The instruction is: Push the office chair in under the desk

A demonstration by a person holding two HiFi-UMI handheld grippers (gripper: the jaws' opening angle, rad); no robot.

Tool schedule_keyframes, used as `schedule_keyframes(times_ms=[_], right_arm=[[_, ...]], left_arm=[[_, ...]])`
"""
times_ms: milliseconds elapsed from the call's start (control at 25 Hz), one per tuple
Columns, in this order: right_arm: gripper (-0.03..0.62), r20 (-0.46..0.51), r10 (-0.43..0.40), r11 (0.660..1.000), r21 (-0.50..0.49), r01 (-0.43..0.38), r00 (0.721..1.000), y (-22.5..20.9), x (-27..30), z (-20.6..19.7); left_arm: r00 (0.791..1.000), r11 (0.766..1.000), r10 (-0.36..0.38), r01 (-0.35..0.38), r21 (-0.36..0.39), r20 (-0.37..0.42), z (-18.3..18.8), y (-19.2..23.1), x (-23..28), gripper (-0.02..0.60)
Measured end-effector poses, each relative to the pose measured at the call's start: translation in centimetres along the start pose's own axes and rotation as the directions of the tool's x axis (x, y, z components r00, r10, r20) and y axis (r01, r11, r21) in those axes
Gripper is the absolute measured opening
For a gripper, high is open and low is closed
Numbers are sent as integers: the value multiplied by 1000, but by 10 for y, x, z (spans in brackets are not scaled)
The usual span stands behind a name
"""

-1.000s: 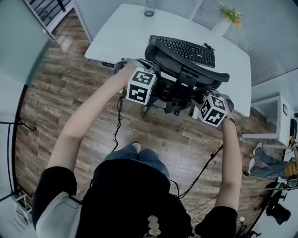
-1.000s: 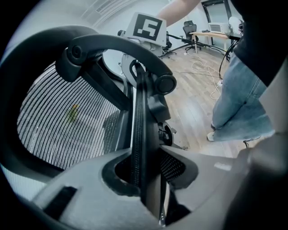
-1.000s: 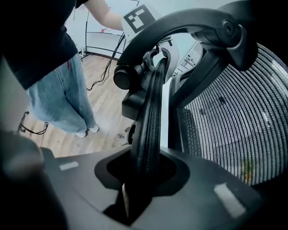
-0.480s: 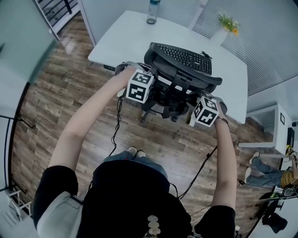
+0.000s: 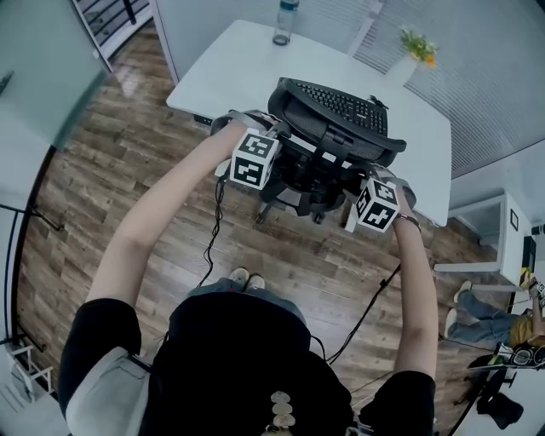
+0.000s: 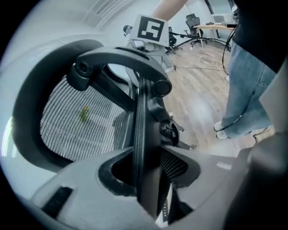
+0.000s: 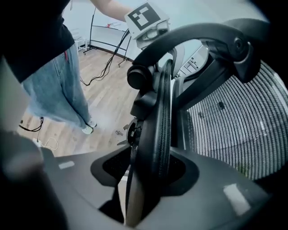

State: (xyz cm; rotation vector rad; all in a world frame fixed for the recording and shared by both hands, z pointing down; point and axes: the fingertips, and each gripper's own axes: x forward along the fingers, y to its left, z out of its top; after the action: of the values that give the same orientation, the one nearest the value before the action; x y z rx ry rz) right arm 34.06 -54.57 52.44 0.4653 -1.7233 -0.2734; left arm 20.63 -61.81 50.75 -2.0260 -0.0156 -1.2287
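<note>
The black mesh office chair [image 5: 334, 129] stands at the white desk [image 5: 238, 68], its backrest top overlapping the desk's near edge. My left gripper [image 5: 274, 132] is at the backrest's left rim and my right gripper [image 5: 390, 169] at its right rim. In the left gripper view the rim [image 6: 143, 134] runs between the jaws of the left gripper [image 6: 146, 179], which are opening, with a gap beside the rim. In the right gripper view the rim [image 7: 159, 121] passes between the jaws of the right gripper [image 7: 153, 175], opening wide, with gaps on both sides.
A black keyboard [image 5: 345, 95], a bottle [image 5: 283, 21] and a small plant [image 5: 417, 43] sit on the desk. Cables [image 5: 213, 230] trail over the wood floor. A white cabinet [image 5: 485, 230] and another person's legs [image 5: 477, 311] are at the right.
Chair and both grippers have shifted a little toward the desk since a second ago, and my feet have stepped up. Little differs over the last half second.
</note>
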Motion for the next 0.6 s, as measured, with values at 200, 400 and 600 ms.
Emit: schedule_keyframes(times_ms=[200, 400, 600], right_arm=[[195, 61, -92, 994, 67, 88, 994, -5, -30, 4], [168, 221, -275, 934, 294, 205, 936, -16, -81, 20], [116, 354, -541, 740, 632, 231, 763, -32, -132, 31]], left_arm=[[995, 995, 98, -98, -23, 13, -5, 8, -32, 168], [961, 953, 257, -234, -194, 101, -9, 21, -68, 121], [814, 736, 547, -357, -575, 194, -9, 56, -121, 20]])
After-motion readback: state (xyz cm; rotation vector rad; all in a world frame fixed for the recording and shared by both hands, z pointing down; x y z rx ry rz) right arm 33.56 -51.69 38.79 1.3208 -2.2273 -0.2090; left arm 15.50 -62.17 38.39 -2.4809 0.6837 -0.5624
